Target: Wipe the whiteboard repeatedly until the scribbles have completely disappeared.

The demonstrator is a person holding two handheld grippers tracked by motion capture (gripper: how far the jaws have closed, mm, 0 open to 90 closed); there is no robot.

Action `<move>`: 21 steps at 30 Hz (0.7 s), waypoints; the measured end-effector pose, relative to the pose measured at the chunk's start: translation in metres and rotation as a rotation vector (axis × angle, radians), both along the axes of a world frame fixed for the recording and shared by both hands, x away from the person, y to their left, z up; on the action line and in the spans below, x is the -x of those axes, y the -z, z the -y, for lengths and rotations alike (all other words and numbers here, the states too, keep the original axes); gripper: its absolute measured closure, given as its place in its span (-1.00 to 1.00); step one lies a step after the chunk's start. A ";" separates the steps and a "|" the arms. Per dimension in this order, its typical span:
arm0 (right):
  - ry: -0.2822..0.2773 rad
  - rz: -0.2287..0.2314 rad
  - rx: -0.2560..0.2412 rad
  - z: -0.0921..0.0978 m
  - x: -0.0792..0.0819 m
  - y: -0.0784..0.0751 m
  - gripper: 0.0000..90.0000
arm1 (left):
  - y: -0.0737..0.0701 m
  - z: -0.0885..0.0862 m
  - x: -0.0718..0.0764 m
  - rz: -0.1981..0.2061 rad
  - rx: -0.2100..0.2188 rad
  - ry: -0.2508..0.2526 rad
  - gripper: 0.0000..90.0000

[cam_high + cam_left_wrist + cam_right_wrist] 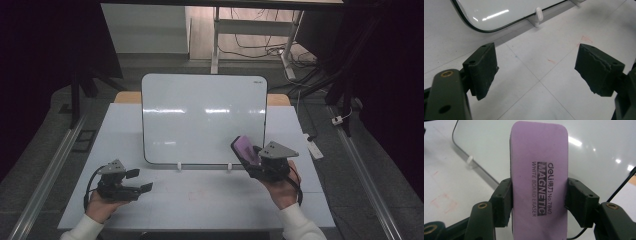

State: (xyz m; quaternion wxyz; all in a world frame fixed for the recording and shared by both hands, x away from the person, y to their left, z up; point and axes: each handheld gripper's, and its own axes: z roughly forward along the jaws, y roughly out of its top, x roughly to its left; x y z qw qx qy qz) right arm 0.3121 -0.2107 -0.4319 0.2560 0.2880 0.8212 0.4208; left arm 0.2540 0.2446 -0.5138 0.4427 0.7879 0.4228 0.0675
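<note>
A pale white table (200,200) (faint red marks on its top) carries a whiteboard (200,117) propped upright on two small white feet (178,166).

The purple whiteboard eraser (539,180), a rounded block printed "MAGNETIC WHITE BOARD ERASER", stands on end before the whiteboard's (200,115) lower right corner, clamped by its long sides.

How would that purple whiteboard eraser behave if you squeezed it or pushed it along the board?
The purple whiteboard eraser looks like foam, so it is probably light and gives slightly under the right gripper, whose jaws clamp its long sides. Its flat, blocky shape should slide, not roll. Printed "MAGNETIC", it may cling to the whiteboard.
</note>
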 end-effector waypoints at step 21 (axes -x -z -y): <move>-0.137 -0.104 0.038 -0.014 0.013 0.034 -0.11 | -0.008 0.007 -0.004 0.036 0.004 0.041 -0.59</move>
